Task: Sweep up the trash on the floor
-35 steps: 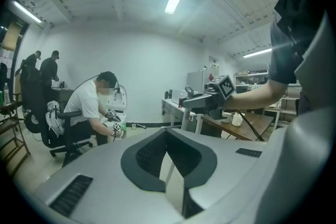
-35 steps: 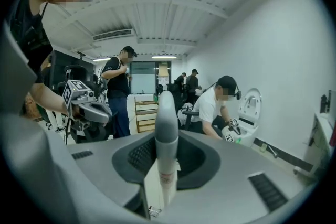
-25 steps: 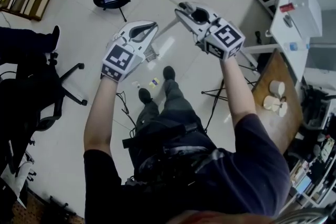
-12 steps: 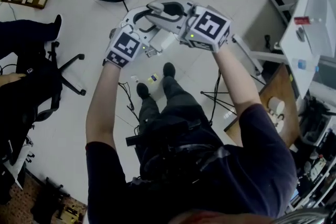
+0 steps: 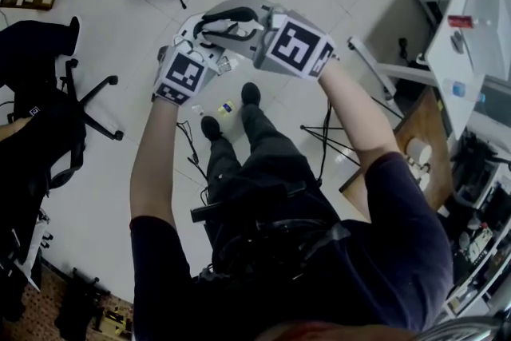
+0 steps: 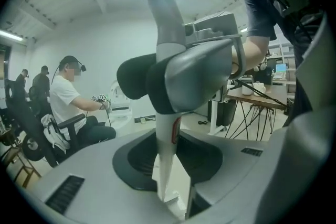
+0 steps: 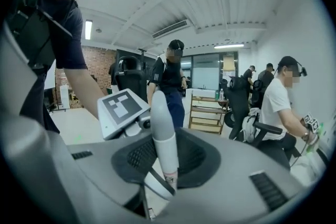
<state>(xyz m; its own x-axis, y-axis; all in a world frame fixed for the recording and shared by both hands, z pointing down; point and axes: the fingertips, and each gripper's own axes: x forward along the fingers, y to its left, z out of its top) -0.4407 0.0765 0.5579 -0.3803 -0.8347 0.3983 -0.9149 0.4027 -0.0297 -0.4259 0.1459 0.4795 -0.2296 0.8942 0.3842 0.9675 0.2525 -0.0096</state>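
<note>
As both grippers held one handle, I read each grip from its own camera. The left gripper (image 6: 173,181): its jaws had just been closing, and the white handle (image 6: 164,152) stood between them, apparently pinched. The right gripper (image 7: 167,162): jaws clamped on the same handle farther up, just under its rounded grey cap (image 7: 160,107).

In the left gripper view the right gripper's body crossed the handle just above the left jaws, and a red label (image 6: 175,131) showed on the shaft. The right gripper view showed neither, but gave the left gripper's marker cube (image 7: 122,107) just behind the handle.

Only the head view showed the floor: small scraps of trash (image 5: 227,106) lay well below the left gripper, beside the person's shoes (image 5: 210,126), unswept. No view showed a broom head or a dustpan. I judged the task barely begun: the tool was taken up in both grippers, while all sweeping and gathering remained.

Farther off, beyond the right gripper, a seated person (image 7: 281,102) and a wooden shelf (image 7: 206,110) appeared. The head view gave instead an office chair (image 5: 94,101) and a table (image 5: 399,124) with cups (image 5: 416,150).
</note>
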